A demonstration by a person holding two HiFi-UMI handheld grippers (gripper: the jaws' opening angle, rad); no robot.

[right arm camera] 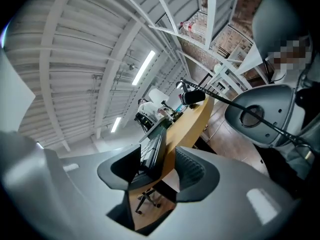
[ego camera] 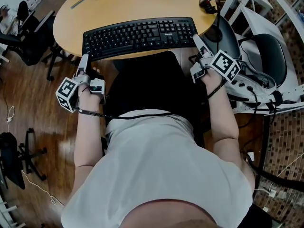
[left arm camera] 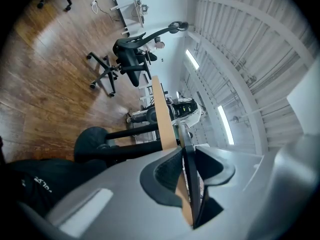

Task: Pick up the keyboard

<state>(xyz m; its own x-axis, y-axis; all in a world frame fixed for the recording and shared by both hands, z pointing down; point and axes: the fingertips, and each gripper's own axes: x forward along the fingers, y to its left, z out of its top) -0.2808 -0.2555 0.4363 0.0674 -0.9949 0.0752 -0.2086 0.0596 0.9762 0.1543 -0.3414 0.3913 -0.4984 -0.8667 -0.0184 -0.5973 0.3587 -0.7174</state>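
From the head view, a round wooden table [ego camera: 142,4] stands in front of a seated person. The black keyboard [ego camera: 140,36] lies flat along the table's near edge, its near corners reaching out past the curved rim. The left gripper [ego camera: 84,61] is at the keyboard's left end, just off the table's near-left rim. The right gripper [ego camera: 196,39] is at the keyboard's right end, off the near-right rim, and a grey chair [ego camera: 228,37] stands close beside the table there.

In the left gripper view, the tool is rolled on its side. The table [left arm camera: 159,109] shows edge-on as a wooden strip. The left gripper [left arm camera: 189,146] has its jaws drawn in on the keyboard [left arm camera: 190,169], one above it and one below, clamping the thin black slab where it overhangs the table's edge.

In the right gripper view, the right gripper [right arm camera: 158,154] has its jaws spread wide. The keyboard [right arm camera: 152,148] sits between them on the table [right arm camera: 192,119], with clear gaps to both pads, so nothing is gripped on this side.
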